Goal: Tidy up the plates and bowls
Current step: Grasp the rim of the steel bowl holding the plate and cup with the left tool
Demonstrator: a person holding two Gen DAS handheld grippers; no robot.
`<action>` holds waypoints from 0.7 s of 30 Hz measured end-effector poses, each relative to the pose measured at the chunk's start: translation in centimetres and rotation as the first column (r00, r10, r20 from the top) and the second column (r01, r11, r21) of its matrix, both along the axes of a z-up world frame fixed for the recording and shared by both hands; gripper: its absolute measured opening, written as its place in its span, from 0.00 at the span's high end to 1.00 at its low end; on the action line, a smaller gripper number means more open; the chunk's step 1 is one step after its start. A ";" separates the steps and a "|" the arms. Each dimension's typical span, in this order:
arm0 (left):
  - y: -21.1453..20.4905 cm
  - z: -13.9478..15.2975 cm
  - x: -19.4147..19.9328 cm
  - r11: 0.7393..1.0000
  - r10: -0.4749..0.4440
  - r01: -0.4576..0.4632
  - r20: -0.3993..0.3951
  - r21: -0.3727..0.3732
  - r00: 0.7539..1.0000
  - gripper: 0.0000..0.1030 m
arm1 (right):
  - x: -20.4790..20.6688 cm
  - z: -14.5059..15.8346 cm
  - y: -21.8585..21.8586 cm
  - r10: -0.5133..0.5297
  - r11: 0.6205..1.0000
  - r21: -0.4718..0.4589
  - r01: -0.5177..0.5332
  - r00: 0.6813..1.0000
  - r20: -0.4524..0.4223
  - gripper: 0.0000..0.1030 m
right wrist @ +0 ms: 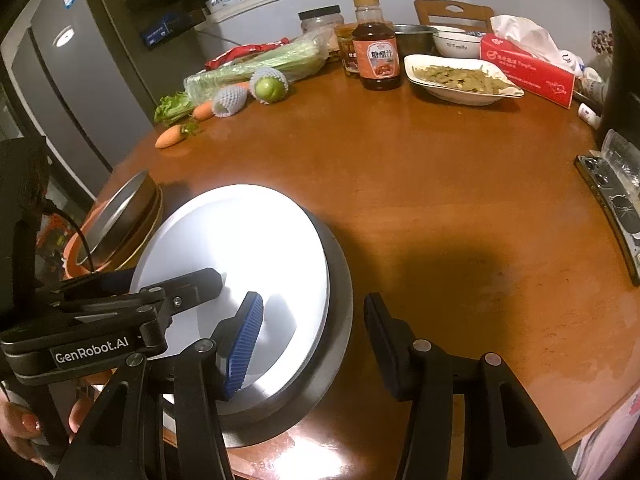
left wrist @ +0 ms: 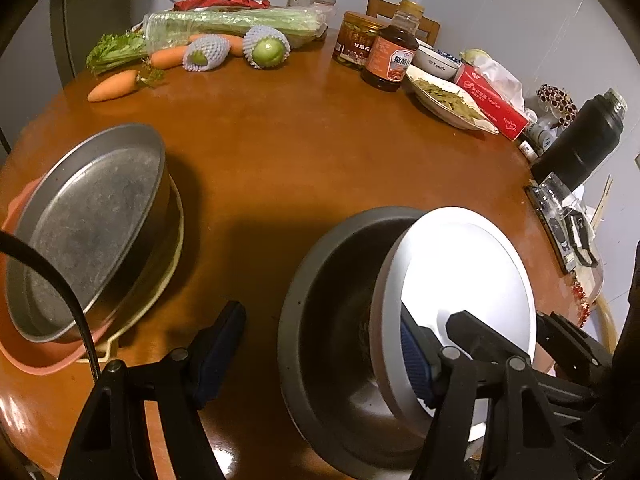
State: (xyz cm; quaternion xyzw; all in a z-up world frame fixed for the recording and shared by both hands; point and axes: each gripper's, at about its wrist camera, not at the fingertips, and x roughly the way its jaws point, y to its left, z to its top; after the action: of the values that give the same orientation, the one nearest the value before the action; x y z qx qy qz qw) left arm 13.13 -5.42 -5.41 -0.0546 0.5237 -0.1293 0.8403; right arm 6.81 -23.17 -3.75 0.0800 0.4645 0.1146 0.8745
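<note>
A white plate (left wrist: 460, 276) lies tilted in a dark grey bowl (left wrist: 332, 320) near the table's front edge; both also show in the right wrist view, plate (right wrist: 240, 248), bowl rim (right wrist: 340, 300). My left gripper (left wrist: 320, 356) is open, its right finger over the plate's rim, its left finger above the table. My right gripper (right wrist: 316, 340) is open, its left finger (right wrist: 244, 340) over the plate, its right finger outside the bowl. A metal pan (left wrist: 88, 220) leans in a stack of a cream and a pink dish (left wrist: 36, 356) at the left.
Along the round wooden table's (left wrist: 300, 140) far side lie carrots (left wrist: 114, 86), celery, netted fruit (left wrist: 266, 46), a sauce bottle (left wrist: 390, 56), a jar, a dish of greens (left wrist: 448, 100), a small bowl, a red tissue box (left wrist: 492, 100) and a black flask (left wrist: 580, 140). A phone (right wrist: 616, 212) lies at right.
</note>
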 end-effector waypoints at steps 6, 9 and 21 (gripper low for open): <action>-0.4 0.1 -0.4 0.999 -0.023 0.024 0.014 -0.041 1.000 0.50 | -0.2 0.1 0.3 0.022 1.000 0.020 -0.022 1.000 0.015 0.57; -0.6 0.2 -0.6 0.999 -0.026 0.027 0.019 -0.041 0.999 0.52 | -0.2 0.1 0.3 0.027 0.999 0.023 -0.027 0.999 0.019 0.57; -0.5 0.1 -0.7 0.998 -0.021 0.022 0.016 -0.052 1.000 0.52 | -0.3 0.0 0.3 0.029 0.999 0.024 -0.029 0.999 0.022 0.57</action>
State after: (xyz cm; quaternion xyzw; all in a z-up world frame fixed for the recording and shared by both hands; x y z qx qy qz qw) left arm 12.43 -5.93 -5.27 -0.0701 0.5140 -0.1523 0.8412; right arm 6.55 -22.88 -3.71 0.0827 0.4548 0.1338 0.8766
